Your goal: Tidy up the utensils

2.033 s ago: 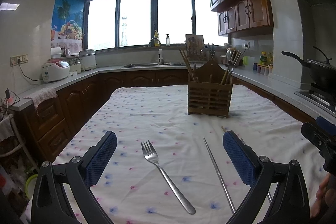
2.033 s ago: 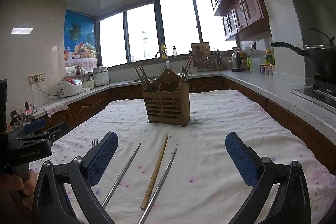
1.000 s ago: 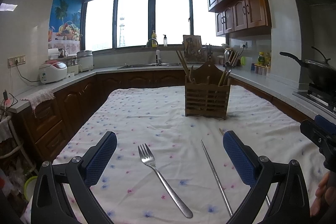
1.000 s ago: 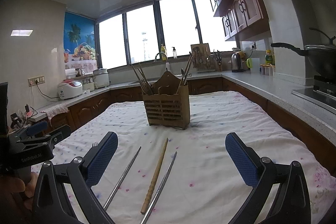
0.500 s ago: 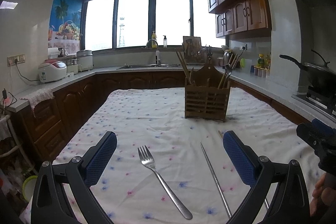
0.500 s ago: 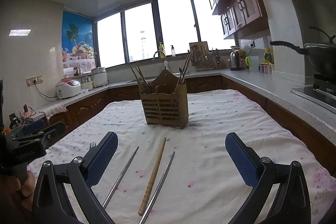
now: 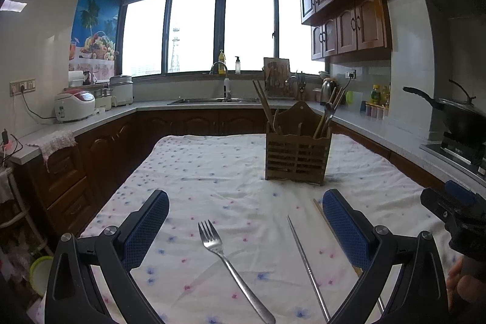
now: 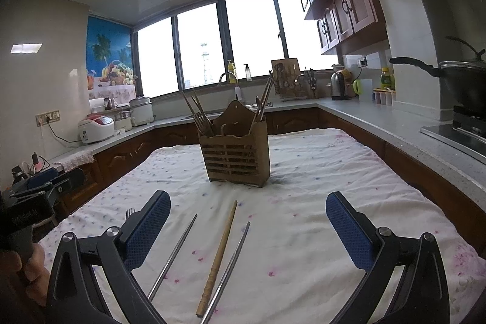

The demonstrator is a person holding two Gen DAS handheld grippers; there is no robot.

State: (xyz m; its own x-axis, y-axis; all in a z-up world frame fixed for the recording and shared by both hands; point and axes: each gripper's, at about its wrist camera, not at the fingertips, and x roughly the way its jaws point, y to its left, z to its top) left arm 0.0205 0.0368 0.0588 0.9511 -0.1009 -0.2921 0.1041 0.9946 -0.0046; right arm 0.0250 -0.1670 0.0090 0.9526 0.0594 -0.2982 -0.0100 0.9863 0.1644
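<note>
Utensils loose on floral tablecloth, wooden caddy upright mid-table holding chopsticks and spoons, left gripper wide open above fork, right gripper wide open above wooden chopstick between two steel chopsticks

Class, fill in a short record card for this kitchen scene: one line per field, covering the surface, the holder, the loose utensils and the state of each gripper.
Surface: table under a white floral cloth
Holder: wooden utensil caddy, upright, with chopsticks and other utensils standing in it
Loose utensils: fork, wooden chopstick, two metal chopsticks, all lying flat on the cloth
Left gripper: open, empty, above the fork
Right gripper: open, empty, above the chopsticks
Stage: nothing picked up yet
</note>
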